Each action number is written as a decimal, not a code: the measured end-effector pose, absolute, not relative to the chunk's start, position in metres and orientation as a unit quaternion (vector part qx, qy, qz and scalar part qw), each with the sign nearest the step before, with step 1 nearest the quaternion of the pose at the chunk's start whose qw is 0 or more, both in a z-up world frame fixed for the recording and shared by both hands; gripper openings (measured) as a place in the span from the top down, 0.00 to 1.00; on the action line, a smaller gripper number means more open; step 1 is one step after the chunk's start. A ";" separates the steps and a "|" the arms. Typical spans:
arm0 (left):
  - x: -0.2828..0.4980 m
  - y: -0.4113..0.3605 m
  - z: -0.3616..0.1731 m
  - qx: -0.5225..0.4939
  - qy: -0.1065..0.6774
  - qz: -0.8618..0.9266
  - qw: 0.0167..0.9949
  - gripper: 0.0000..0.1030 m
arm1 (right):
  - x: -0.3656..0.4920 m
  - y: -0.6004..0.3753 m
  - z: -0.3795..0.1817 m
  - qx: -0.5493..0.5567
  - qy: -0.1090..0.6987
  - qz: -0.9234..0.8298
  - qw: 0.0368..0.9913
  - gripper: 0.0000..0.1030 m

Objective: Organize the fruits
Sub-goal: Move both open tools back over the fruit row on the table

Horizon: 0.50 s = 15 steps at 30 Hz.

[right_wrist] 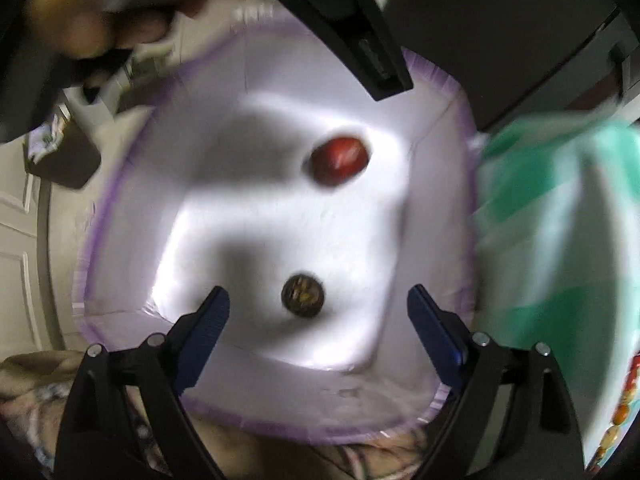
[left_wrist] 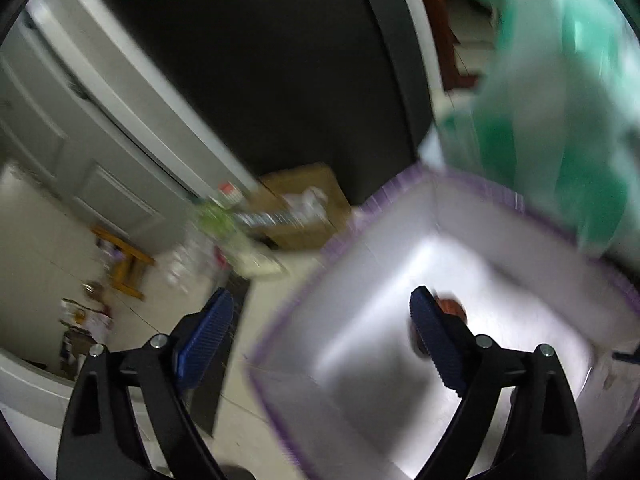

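Observation:
A white box with a purple rim (right_wrist: 92, 240) lies below my right gripper (right_wrist: 318, 312). Inside it lie a red fruit (right_wrist: 339, 160) and a small dark round fruit (right_wrist: 302, 295). My right gripper is open and empty, above the dark fruit. My left gripper (left_wrist: 320, 340) is open and empty, over the box's near-left rim (left_wrist: 276, 320). The red fruit (left_wrist: 452, 306) shows partly behind its right finger. A green plastic bag (right_wrist: 560, 240) hangs at the box's right side and also shows in the left wrist view (left_wrist: 560, 100).
The other gripper's black body (right_wrist: 360, 40) and a hand (right_wrist: 92, 20) are above the box. In the left wrist view a cardboard box (left_wrist: 308, 204), bottles (left_wrist: 224, 224) and a small wooden stool (left_wrist: 124, 264) stand on the pale floor by a grey door (left_wrist: 80, 120).

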<state>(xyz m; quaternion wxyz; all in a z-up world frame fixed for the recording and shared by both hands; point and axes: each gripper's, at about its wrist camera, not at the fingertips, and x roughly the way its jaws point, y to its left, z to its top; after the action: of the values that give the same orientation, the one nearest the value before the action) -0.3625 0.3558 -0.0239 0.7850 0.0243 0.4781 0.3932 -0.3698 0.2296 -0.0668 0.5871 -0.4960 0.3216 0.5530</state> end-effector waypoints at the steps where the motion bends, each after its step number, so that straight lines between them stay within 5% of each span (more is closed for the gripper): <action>1: -0.357 0.364 -0.001 0.030 0.462 0.401 0.791 0.14 | -0.364 0.219 -0.044 -0.477 0.302 0.561 0.605 0.12; 8: -0.326 0.300 0.137 -0.027 0.299 0.359 0.884 0.14 | -0.292 0.127 0.075 -0.298 0.265 0.516 0.758 0.05; 15: -0.186 0.187 0.135 -0.058 0.292 0.157 0.942 0.13 | -0.160 -0.017 0.107 -0.143 0.302 0.329 0.883 0.04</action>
<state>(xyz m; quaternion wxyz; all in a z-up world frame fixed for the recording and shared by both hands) -0.1856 0.1870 0.1350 0.9417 -0.0582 0.2918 0.1573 -0.1597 -0.0170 0.1072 0.8833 -0.1429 0.3015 0.3292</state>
